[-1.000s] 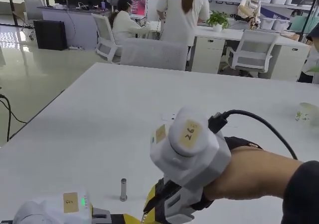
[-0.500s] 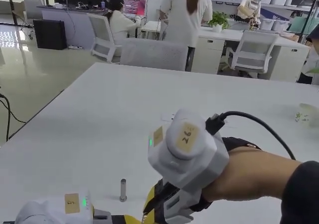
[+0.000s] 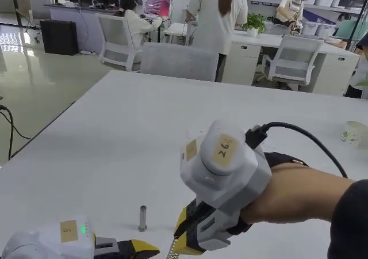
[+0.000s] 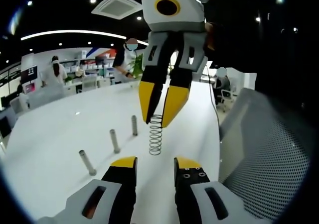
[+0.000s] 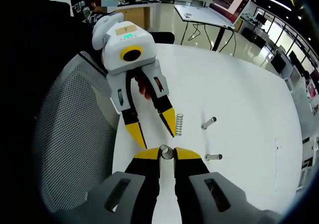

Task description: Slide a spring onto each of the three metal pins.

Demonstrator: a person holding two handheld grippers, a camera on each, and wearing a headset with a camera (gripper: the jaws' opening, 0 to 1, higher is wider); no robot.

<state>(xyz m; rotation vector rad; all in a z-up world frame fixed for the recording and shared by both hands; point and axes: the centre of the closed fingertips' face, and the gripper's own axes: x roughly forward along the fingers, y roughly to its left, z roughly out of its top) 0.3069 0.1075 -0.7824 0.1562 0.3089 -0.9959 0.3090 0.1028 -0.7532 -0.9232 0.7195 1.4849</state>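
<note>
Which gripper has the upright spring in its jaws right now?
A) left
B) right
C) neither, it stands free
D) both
B: in the left gripper view the right gripper has its yellow jaws shut on the top of the spring, while the left gripper has its jaws open and clear of the spring.

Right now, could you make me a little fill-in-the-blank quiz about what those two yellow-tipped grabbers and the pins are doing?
1. The right gripper pinches a ___ that hangs from its yellow tips.
2. ___ metal pins stand upright on the white table.
3. The left gripper has its jaws ___, with nothing between them.
Missing words: spring; three; open.
</note>
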